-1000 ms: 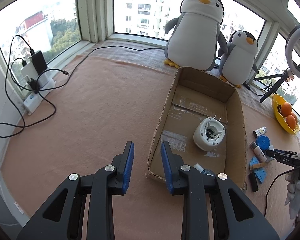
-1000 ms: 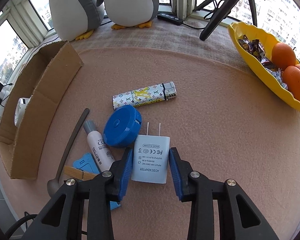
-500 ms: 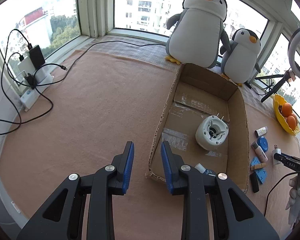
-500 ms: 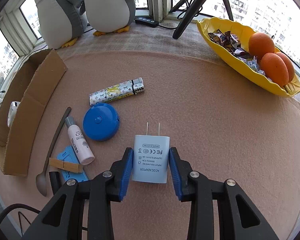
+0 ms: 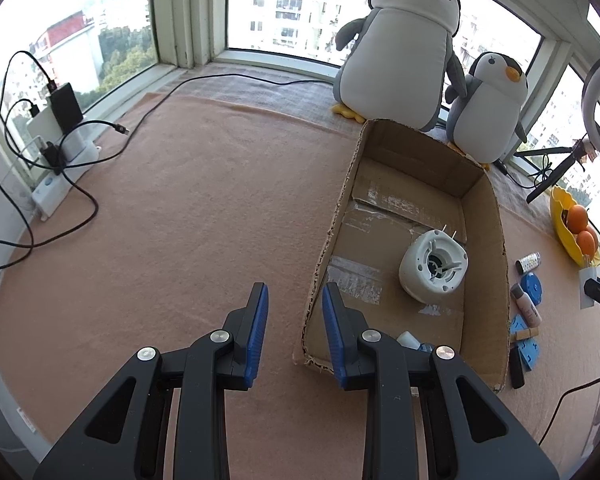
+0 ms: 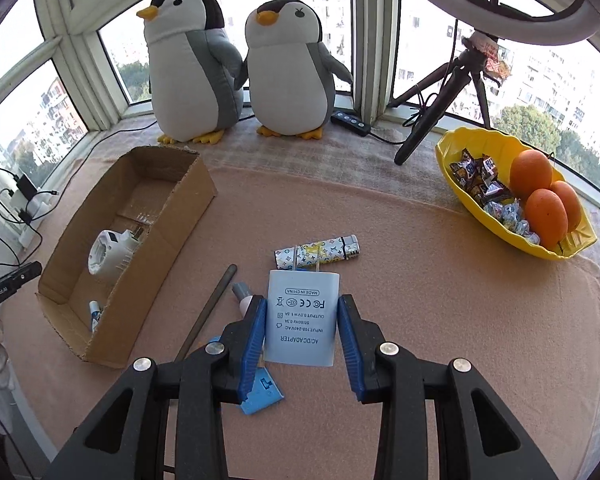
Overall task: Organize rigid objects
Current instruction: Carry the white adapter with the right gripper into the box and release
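Observation:
My right gripper (image 6: 302,300) is shut on a white AC/DC adapter (image 6: 302,320), held prongs forward above the peach mat. Below it lie a patterned lighter (image 6: 316,254), a grey spoon (image 6: 208,312), a small bottle (image 6: 244,300) and a blue card (image 6: 262,394). To its left, the open cardboard box (image 6: 180,216) holds a white round device (image 6: 108,254). My left gripper (image 5: 295,292) hangs open with nothing between its pads, above the mat by the box's (image 5: 484,208) near left corner. In that view the device (image 5: 434,266) sits mid-box, and a blue disc (image 5: 531,288) lies right of the box.
Two plush penguins (image 6: 284,68) stand behind the box by the window. A yellow bowl (image 6: 460,148) with oranges and sweets is at the right, behind it a tripod (image 6: 432,112) with a ring light. Chargers and cables (image 5: 60,136) lie far left.
My right gripper has risen with the adapter, lifting it off the mat; the blue disc is now hidden under it. The left gripper has hardly moved.

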A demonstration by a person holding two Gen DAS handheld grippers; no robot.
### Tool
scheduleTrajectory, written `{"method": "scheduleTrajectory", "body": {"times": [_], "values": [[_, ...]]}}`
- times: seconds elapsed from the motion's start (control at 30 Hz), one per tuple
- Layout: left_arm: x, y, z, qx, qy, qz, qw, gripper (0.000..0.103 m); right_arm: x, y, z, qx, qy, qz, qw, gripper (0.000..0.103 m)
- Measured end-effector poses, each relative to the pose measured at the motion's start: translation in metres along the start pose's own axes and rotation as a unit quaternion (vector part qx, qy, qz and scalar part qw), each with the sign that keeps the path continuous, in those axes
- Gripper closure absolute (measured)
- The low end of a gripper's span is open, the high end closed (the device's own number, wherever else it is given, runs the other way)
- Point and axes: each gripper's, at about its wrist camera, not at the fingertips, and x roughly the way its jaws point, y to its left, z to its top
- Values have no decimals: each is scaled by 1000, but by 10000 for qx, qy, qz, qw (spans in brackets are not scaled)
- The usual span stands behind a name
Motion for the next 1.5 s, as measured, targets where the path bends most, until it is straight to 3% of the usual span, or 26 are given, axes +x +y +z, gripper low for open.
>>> {"method": "scheduleTrajectory", "body": {"times": [0.13, 0.4, 0.73, 0.97, 1.37, 1.5], "values": [[5, 1, 3, 35, -23, -23, 10000, 65, -13, 37, 10, -307, -175, 250, 9991, 70], [22, 0, 10, 129, 28, -132, 9998, 65, -15, 110, 18, -820, -193, 804, 9932, 70], [39, -6, 11, 280, 74, -223, 9993, 65, 15, 165, 15, -1173, 114, 984, 9881, 70], [48, -8, 11, 323, 129, -279, 9990, 85, 30, 182, 9, -1275, 275, 1027, 9861, 70], [51, -12, 11, 374, 128, -287, 9988, 91, 42, 192, 6, -1428, 369, 977, 9842, 69], [51, -13, 11, 378, 121, -266, 9989, 91, 35, 191, 8, -1384, 223, 984, 9852, 49]]}}
